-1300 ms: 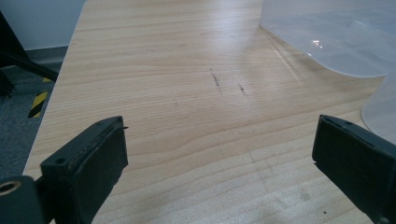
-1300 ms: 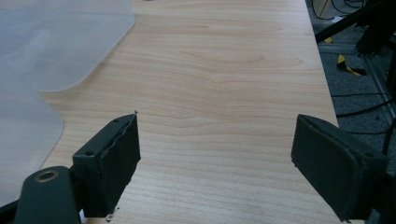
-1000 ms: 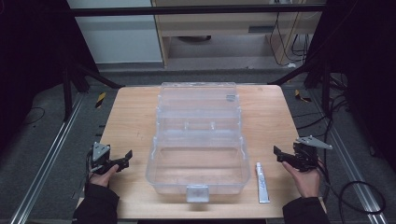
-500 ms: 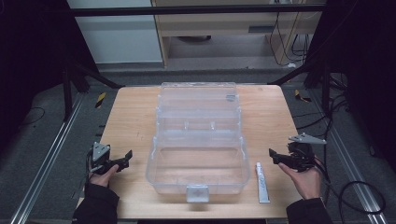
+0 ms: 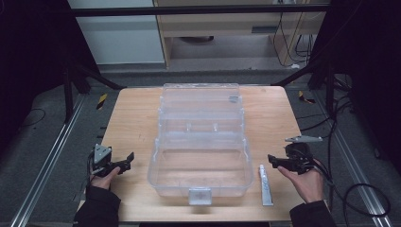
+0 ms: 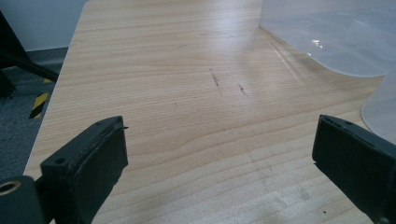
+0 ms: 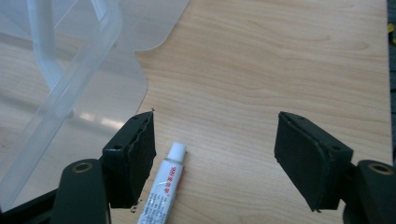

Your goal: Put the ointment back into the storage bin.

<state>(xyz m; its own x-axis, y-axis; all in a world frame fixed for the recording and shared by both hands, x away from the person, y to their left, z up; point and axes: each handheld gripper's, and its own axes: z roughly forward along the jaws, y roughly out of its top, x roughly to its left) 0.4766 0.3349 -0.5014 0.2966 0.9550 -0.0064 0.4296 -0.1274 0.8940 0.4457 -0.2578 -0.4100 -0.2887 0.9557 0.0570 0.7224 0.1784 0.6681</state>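
Note:
A clear plastic box (image 5: 201, 156) with its lid folded back stands open in the middle of the wooden table (image 5: 132, 123). A small white tube (image 5: 266, 184) lies flat just right of the box's front corner. My right gripper (image 5: 273, 160) hovers open beside the tube's cap end; in the right gripper view the tube (image 7: 161, 189) lies close to the left jaw, with the box wall (image 7: 60, 79) at the upper left. My left gripper (image 5: 126, 160) is open near the table's front left, nothing between its jaws, facing bare wood (image 6: 196, 107) and the box's edge (image 6: 327, 42).
The table sits inside a dark metal frame with rails (image 5: 52, 156) on both sides. Cables (image 5: 350, 189) trail off the right edge. Yellow-black markers (image 5: 101, 100) lie on the floor at both back corners. A pale cabinet (image 5: 118, 38) stands behind.
My right gripper has moved left and slightly toward the front, closer to the white tube. The left gripper has stayed in place.

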